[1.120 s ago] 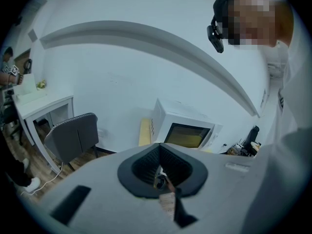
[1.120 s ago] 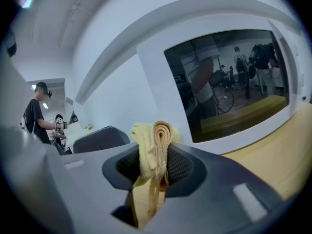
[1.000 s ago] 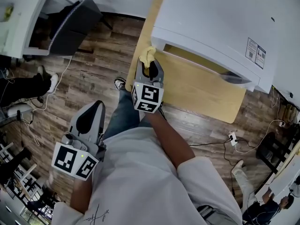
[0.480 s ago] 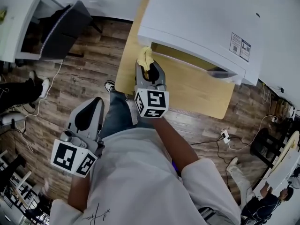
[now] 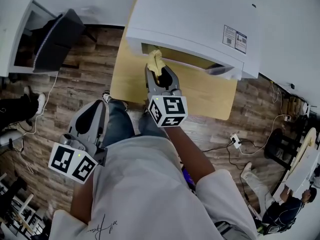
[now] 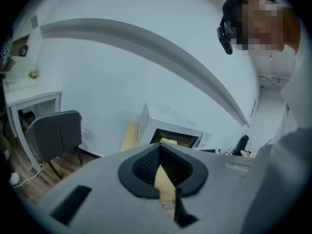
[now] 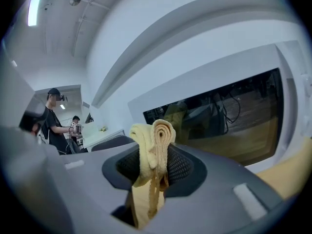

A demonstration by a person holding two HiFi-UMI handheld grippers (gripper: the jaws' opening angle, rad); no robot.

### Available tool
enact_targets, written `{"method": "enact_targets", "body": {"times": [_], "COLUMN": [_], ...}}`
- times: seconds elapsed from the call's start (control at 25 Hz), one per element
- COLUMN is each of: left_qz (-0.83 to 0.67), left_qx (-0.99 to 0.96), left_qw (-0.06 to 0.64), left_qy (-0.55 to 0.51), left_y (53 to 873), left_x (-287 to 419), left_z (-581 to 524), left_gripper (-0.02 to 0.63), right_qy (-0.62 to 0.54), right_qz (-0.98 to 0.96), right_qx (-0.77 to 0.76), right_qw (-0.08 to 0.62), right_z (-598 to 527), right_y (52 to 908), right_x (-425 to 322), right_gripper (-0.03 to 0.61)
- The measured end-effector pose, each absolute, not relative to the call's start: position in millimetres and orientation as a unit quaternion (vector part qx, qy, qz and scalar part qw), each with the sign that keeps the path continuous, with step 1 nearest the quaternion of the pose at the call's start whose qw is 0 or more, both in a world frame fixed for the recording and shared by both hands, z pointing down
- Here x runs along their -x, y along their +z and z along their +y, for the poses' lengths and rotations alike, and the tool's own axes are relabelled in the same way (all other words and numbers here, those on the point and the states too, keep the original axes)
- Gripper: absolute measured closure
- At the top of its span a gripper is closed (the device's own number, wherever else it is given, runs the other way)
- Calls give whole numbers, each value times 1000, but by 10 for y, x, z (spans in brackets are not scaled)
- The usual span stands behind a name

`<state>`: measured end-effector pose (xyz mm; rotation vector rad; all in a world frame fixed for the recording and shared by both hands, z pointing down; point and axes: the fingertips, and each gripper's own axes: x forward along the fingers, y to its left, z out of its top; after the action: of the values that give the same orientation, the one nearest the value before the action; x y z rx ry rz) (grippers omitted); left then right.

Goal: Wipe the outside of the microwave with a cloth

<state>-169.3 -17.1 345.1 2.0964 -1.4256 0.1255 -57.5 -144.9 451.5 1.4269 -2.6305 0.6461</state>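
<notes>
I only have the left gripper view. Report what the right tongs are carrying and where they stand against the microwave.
Observer: The right tongs are shut on a rolled yellow cloth; the right gripper view shows it plainly.
Operator: Give me its position on the microwave.
Observer: In the head view the cloth is up at the front face of the microwave, toward the left end of the door. I can't confirm contact.
Operator: Now place my left tongs.
Observer: The head view shows the left tongs low beside the person's leg, over the wooden floor and off the table.
</notes>
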Motion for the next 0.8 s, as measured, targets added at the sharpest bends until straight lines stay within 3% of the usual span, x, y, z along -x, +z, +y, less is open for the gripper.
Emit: {"method": "enact_targets", "body": {"times": [0.8], "left_qz": [-515], "left_qx": [-817], "left_qw": [253], "left_qy": [59], "left_y": [3332], "left_x": [1296], "left_z": [-323], "left_gripper": [617], "right_qy": [210], "right_qz": [-862], "right_qx": [-459], "right_qw": [46], "right_z": [-1209], "right_y": [3962], "right_x": [-374], "right_gripper": [456]}}
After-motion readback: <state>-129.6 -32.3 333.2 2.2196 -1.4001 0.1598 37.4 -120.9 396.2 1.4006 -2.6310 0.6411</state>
